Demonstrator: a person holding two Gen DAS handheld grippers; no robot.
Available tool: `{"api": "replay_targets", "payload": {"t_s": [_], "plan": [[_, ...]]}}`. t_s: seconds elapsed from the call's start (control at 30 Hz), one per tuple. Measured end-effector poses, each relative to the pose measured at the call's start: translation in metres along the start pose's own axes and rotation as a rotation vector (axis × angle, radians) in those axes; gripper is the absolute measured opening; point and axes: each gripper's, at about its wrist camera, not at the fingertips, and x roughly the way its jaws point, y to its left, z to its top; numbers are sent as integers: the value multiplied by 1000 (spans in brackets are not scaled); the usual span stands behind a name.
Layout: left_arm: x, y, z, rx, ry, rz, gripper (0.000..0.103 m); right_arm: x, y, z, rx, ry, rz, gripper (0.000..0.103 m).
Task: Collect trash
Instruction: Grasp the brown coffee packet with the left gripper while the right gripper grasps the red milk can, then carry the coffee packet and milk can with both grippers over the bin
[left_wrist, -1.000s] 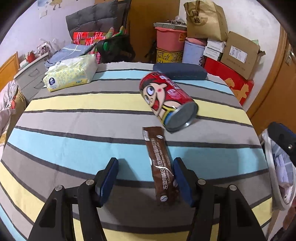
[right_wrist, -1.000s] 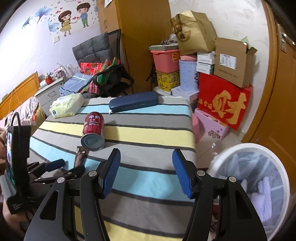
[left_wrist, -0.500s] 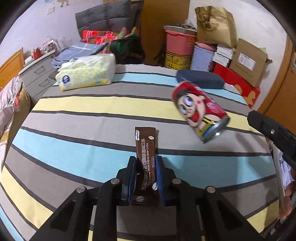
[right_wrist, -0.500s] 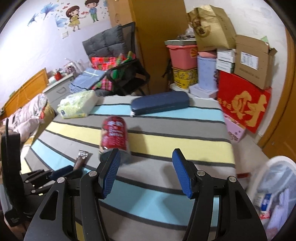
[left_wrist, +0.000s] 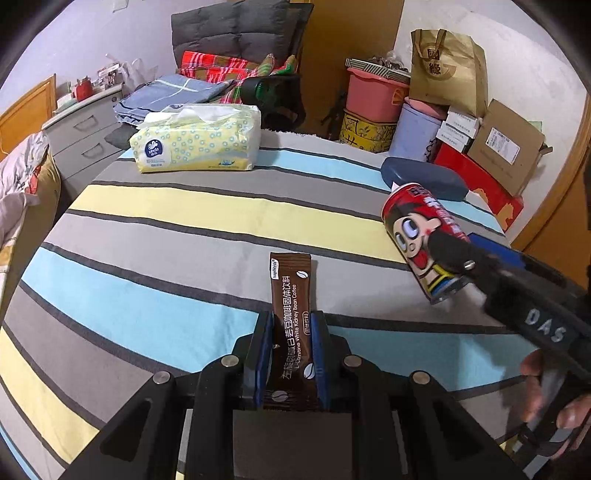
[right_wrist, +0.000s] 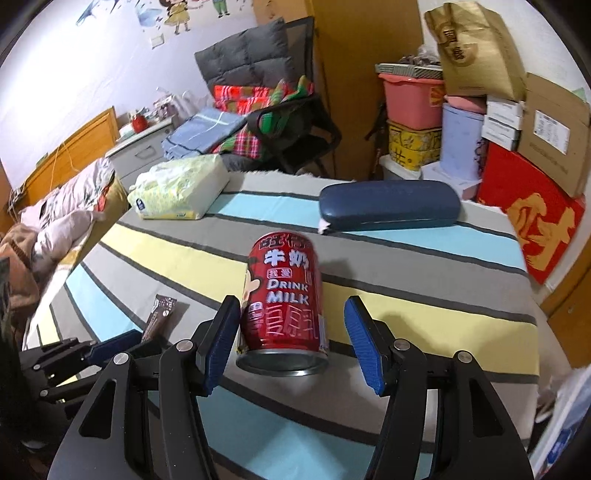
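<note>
Left gripper: your jaws are clamped on the lower half of the brown sachet; its top half sticks out ahead of the pads, above the striped cloth.
Right gripper: your jaws stand wide, one on each side of the red can, which lies on its side on the cloth. The left pad looks to be at the can's wall or just beside it; the right pad is clear of it.
Can risk: it is round and lying down, so if one pad meets it first as you squeeze, it may roll out from between them. Centre it before you clamp.
Sachet risk: the pack is thin and limp; a quick swing could let it flop or slide out of the pads.
Crowding risk: your two grippers work near each other here, and a lift across could knock the can.
Bin: not clearly in view now.
</note>
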Motion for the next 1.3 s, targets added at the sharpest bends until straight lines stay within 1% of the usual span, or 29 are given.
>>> {"api": "replay_targets", "payload": {"t_s": [0.17, 0.4, 0.53, 0.6, 0.63, 0.83, 0.9, 0.97, 1.2, 1.3], "plan": [[2, 6, 4, -18, -1, -19, 22, 14, 6, 3, -36, 43, -30, 61], [6, 8, 9, -29, -4, -29, 22, 27, 3, 9, -13, 78, -33, 61], [7, 9, 11, -25, -3, -28, 22, 31, 3, 8, 5, 93, -21, 61], [7, 8, 11, -31, -4, -28, 21, 29, 4, 7, 0, 90, -27, 59], [7, 8, 11, -29, -3, -26, 21, 27, 6, 7, -3, 83, -29, 54], [5, 8, 9, -36, -7, -38, 21, 21, 8, 1, -11, 70, -45, 54], [3, 6, 7, -30, -10, -26, 21, 16, 8, 0, -7, 57, -51, 54], [0, 3, 6, -25, -14, -30, 21, 13, 6, -1, -1, 49, -49, 54], [-18, -8, -1, -8, -34, -40, 21, -4, 3, -6, 29, 22, -50, 54], [-30, -17, -5, 14, -53, -50, 21, -15, 3, -10, 42, 3, -52, 54]]}}
